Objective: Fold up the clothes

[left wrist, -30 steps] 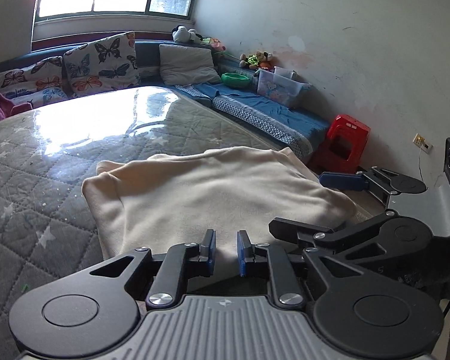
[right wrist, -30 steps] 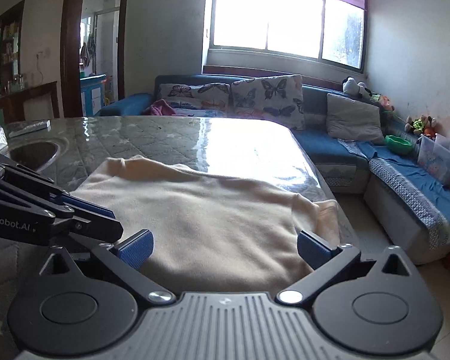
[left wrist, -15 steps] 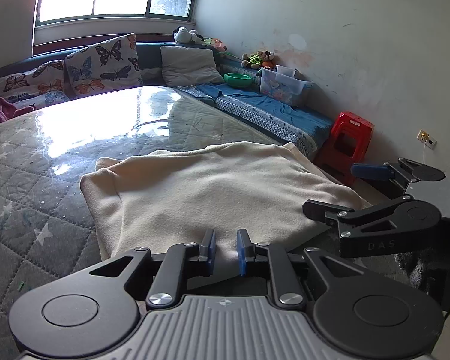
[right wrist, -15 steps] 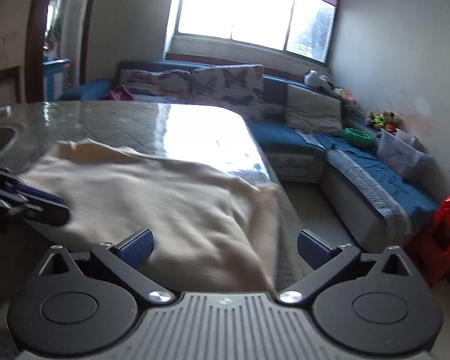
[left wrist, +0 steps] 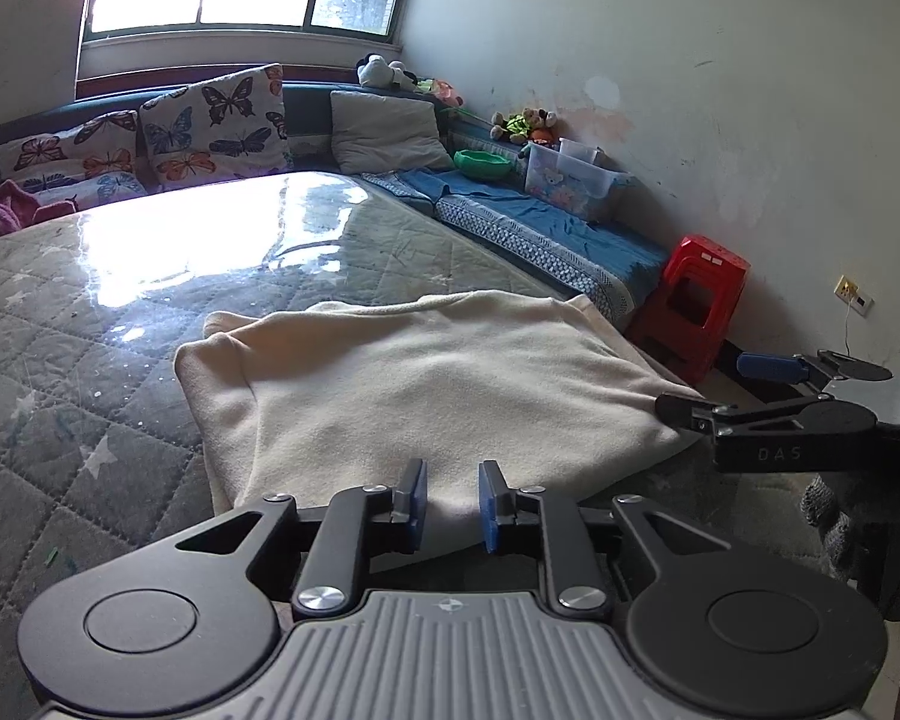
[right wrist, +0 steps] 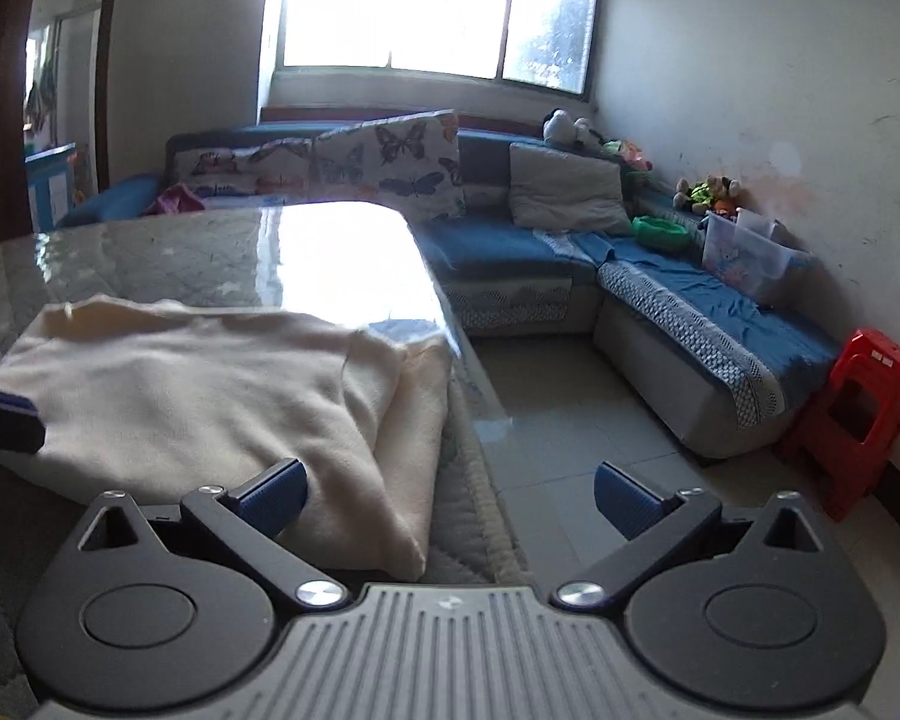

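A cream garment (left wrist: 426, 384) lies folded flat on the quilted grey table (left wrist: 60, 360). My left gripper (left wrist: 452, 504) is nearly shut, its blue pads pinching the garment's near edge. My right gripper (right wrist: 447, 495) is wide open and empty at the garment's right corner (right wrist: 402, 420); in the left wrist view it shows at the right (left wrist: 744, 384). The garment's right side is folded double near the table edge. The left gripper's fingertip (right wrist: 0, 414) shows at the left of the right wrist view.
A blue corner sofa (right wrist: 660, 294) with butterfly cushions (left wrist: 216, 120) runs behind and right of the table. A red plastic stool (left wrist: 690, 306) stands on the tiled floor (right wrist: 570, 432) by the wall. A clear storage box (left wrist: 570, 180) and green bowl (left wrist: 483, 163) sit on the sofa.
My right gripper has swung right, off the garment's middle toward its right corner and the table edge. My left gripper has kept its hold on the near edge.
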{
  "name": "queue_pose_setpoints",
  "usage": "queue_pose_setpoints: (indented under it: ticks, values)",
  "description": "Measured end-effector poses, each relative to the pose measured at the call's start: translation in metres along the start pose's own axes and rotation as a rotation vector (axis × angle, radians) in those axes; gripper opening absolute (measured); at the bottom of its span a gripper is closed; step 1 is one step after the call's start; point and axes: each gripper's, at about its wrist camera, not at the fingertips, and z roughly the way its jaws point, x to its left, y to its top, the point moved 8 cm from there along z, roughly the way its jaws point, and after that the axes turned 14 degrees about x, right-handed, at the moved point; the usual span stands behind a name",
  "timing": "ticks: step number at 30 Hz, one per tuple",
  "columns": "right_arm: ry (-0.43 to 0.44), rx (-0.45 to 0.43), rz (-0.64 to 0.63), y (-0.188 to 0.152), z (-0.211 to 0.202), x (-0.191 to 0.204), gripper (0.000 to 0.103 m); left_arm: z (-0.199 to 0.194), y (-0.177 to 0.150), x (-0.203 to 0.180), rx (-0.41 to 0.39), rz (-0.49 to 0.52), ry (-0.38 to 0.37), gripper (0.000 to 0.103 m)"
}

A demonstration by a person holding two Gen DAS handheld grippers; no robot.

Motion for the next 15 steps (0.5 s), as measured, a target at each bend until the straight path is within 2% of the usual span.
queue_pose_setpoints:
  ticks: [2,7,15]
  values:
    - [-0.027,-0.009,0.01,0.002,-0.001,-0.005,0.103,-0.006,-0.001,0.003,-0.011,-0.012,0.007,0.022]
    - [-0.037,0.041,0.026,-0.006,0.015,-0.012,0.103,-0.012,-0.008,0.018,-0.014,-0.071,0.022,0.022]
    - [-0.036,-0.009,0.025,-0.005,-0.006,-0.007,0.103,-0.02,-0.01,0.031,-0.023,-0.141,0.024,0.026]
